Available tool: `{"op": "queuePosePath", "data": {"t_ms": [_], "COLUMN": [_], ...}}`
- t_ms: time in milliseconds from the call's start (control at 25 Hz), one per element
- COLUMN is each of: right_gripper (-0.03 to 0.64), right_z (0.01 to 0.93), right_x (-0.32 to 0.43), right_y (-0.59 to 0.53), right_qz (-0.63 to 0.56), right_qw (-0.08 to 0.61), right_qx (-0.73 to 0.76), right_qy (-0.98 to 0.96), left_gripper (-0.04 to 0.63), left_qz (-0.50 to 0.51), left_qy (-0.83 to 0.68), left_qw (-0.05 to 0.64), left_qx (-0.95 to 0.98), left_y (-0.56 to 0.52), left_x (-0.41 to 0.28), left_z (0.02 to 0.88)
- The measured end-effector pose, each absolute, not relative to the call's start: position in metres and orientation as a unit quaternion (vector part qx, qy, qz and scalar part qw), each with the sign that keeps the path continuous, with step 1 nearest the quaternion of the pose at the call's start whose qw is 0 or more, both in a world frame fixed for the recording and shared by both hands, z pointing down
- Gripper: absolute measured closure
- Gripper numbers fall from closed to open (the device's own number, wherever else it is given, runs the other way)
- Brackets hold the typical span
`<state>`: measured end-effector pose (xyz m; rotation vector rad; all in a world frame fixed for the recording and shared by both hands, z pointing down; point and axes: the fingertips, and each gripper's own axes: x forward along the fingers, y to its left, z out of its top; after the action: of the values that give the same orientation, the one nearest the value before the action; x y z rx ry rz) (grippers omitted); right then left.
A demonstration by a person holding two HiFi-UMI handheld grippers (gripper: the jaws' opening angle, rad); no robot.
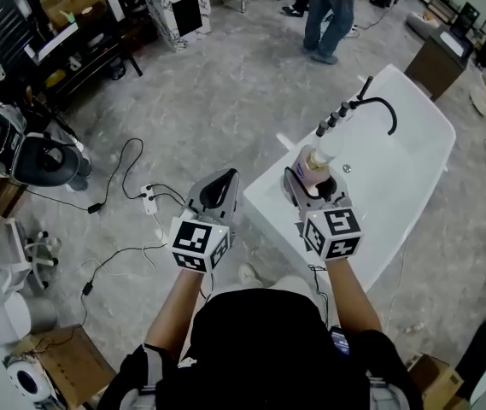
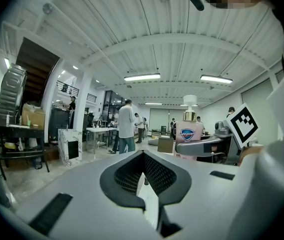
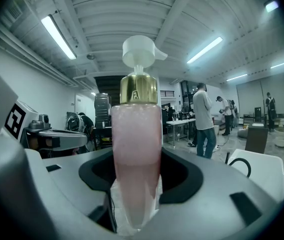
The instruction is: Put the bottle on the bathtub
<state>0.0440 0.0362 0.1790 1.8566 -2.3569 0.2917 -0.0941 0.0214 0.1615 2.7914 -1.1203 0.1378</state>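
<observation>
A pink pump bottle [image 1: 314,169] with a gold collar and white pump stands upright in my right gripper [image 1: 313,191], which is shut on its lower body. It hangs over the near left end of the white bathtub [image 1: 405,156]. In the right gripper view the bottle [image 3: 136,149] fills the middle between the jaws of the right gripper [image 3: 137,186], and the tub rim [image 3: 261,171] shows at the right. My left gripper [image 1: 217,191] is shut with nothing in it, over the floor left of the tub. The left gripper view shows the left gripper [image 2: 144,173] and the bottle [image 2: 188,136] to its right.
A black faucet [image 1: 374,109] with several knobs rises from the tub's far rim. Cables and a power strip [image 1: 148,199] lie on the concrete floor to the left. A person [image 1: 328,11] stands beyond the tub. A marble-patterned box [image 1: 177,5] and shelves line the back left.
</observation>
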Motion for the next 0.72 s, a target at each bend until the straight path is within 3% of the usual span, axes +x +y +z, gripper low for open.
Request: {"op": "queuePosePath", "data": {"t_ms": [720], "right_gripper": [0.377], "right_z": [0.217], "right_x": [0.054], "right_y": [-0.013], "right_qz": [0.126], "right_qw": [0.084], "right_qx": [0.620], "right_qy": [-0.770], "left_gripper": [0.583], "left_qz": [0.061], "left_qy": [-0.355], "left_qw": [0.101], "left_qx": [0.927], "left_y": [-0.027], "left_x": [-0.082], "left_z": [0.205]}}
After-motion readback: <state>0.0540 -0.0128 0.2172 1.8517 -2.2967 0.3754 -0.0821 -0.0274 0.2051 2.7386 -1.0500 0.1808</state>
